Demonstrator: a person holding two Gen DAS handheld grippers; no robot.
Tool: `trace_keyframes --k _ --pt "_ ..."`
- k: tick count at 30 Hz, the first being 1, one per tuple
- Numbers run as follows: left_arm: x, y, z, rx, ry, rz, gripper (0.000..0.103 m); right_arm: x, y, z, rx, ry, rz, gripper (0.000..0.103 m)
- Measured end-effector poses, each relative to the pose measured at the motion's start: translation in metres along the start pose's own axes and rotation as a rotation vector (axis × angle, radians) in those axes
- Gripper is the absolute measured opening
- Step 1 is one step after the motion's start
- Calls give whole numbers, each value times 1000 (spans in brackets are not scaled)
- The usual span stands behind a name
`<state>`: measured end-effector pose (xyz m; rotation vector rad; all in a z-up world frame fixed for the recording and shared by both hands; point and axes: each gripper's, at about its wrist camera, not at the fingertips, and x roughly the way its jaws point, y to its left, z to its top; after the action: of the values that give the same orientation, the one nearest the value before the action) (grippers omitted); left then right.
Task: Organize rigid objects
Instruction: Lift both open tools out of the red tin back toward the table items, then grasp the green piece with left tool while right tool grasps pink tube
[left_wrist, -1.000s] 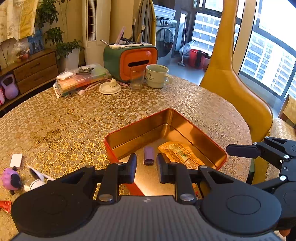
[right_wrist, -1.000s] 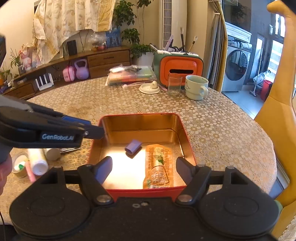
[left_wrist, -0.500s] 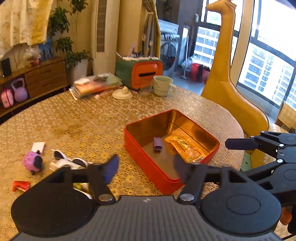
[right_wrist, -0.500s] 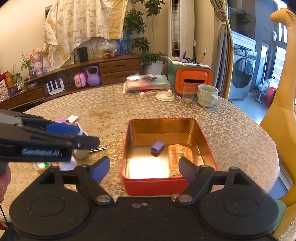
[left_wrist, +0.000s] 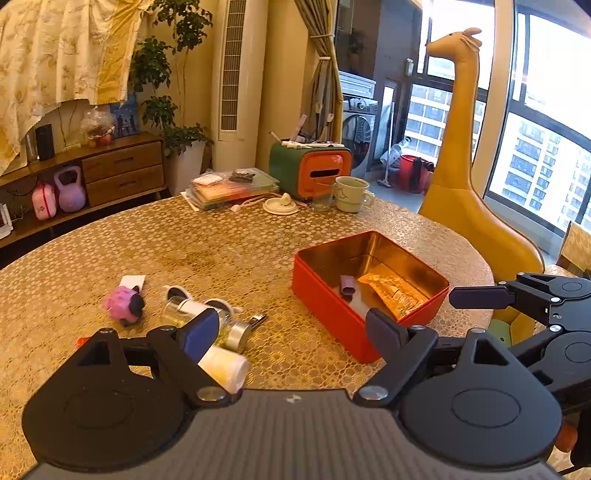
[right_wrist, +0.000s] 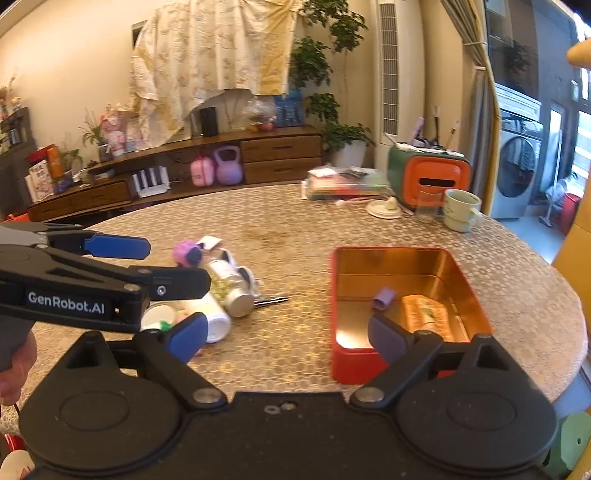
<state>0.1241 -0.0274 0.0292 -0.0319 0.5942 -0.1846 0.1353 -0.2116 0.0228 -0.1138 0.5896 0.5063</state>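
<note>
1. Step in hand, as I judge it: between placements. The red rectangular metal tin with a gold inside (left_wrist: 334, 301) already holds a small purple cap-like piece (left_wrist: 348, 286) and an orange foil sachet (left_wrist: 393, 293); the other small things lie loose on the round gold-patterned surface (left_wrist: 229, 254).
2. The left gripper (left_wrist: 291, 328) has its jaws opening wide, nothing between them. The right gripper (right_wrist: 286, 330) likewise: jaws opening, released, empty.
3. In the left wrist view the tin sits at about 2 o'clock from the left gripper; the loose cluster lies at 10 to 11 o'clock: a pink round toy with a dark face (left_wrist: 123, 304), a clear jar with a silver lid (left_wrist: 225, 326), a white cylindrical bottle (left_wrist: 223, 363).
4. The next move probably calls for swinging one gripper over that cluster, straddling a single item and closing on it.
5. Only the right wrist view shows the left gripper from the side, with part of the hand (right_wrist: 16, 363) holding it, and a dark metal tool (right_wrist: 271, 300) beside the jar. Only the left wrist view shows the white card (left_wrist: 133, 280) behind the toy.
</note>
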Motion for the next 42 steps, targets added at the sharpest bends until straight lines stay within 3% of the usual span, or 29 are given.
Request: trace_keyframes --k 4,8,22,28,35,42 --pt "-8 15 -9 -27 4 18 100 3 11 -5 -6 1 26 102" --pt "-14 31 -17 -48 12 28 103 9 16 -8 -1 16 39 103" --pt "0 91 -53 -100 71 101 103 45 31 -18 9 82 77 103" --pt "19 100 -67 -89 105 88 103 62 45 -24 -36 122 105 102" --pt "44 112 -82 -99 178 94 103 87 61 -35 -88 178 133 95" --pt "54 127 -92 -117 192 94 103 106 67 -42 -125 216 141 85"
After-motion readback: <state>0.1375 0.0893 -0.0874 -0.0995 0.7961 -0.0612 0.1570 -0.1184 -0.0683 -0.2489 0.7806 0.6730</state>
